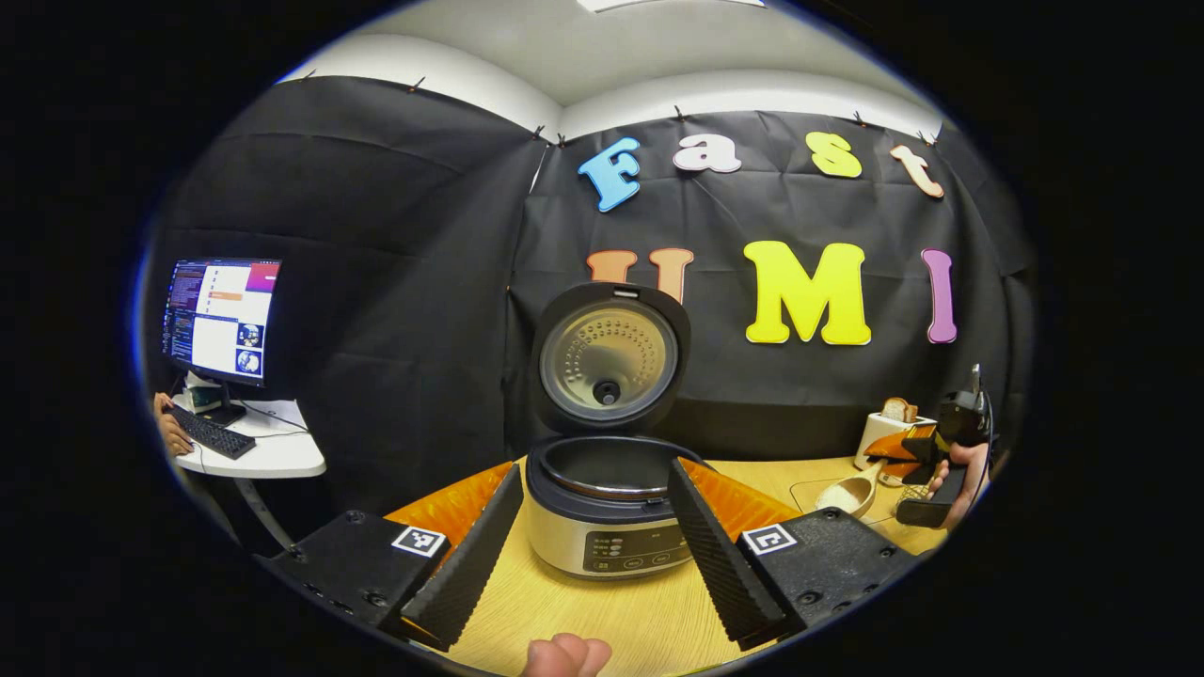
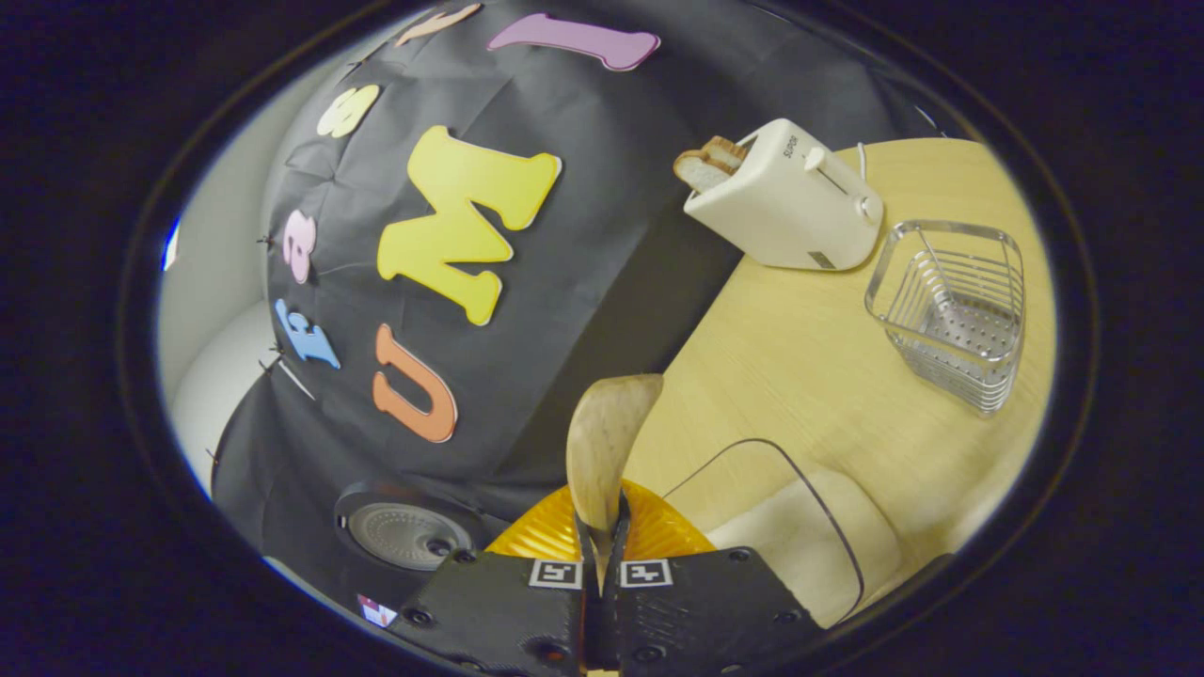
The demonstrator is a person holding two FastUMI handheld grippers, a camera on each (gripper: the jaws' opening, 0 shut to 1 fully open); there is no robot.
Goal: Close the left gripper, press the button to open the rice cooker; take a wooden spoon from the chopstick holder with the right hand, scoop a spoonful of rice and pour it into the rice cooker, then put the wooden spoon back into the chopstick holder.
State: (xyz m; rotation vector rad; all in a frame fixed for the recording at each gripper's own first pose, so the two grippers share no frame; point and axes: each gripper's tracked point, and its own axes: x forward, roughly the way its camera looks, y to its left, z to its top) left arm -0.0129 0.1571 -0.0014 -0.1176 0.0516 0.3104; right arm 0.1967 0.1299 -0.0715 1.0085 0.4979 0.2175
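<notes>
One spoonful is at stake: the right gripper (image 2: 602, 555) clamps the wooden spoon (image 2: 607, 442) (rice heaped, well short of the open rice cooker (image 1: 607, 512)); any tilt could spill it. Left gripper (image 1: 593, 545) gapes empty.

Rice cooker (image 1: 607, 508) open, wooden spoon (image 2: 602, 451) loaded

Wooden spoon (image 2: 602, 442) handle inside gripper (image 2: 602, 555)

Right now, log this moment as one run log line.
rice cooker: lid open | left gripper: open, empty | right gripper: shut on wooden spoon | spoon bowl holds rice | chopstick holder: empty
</notes>
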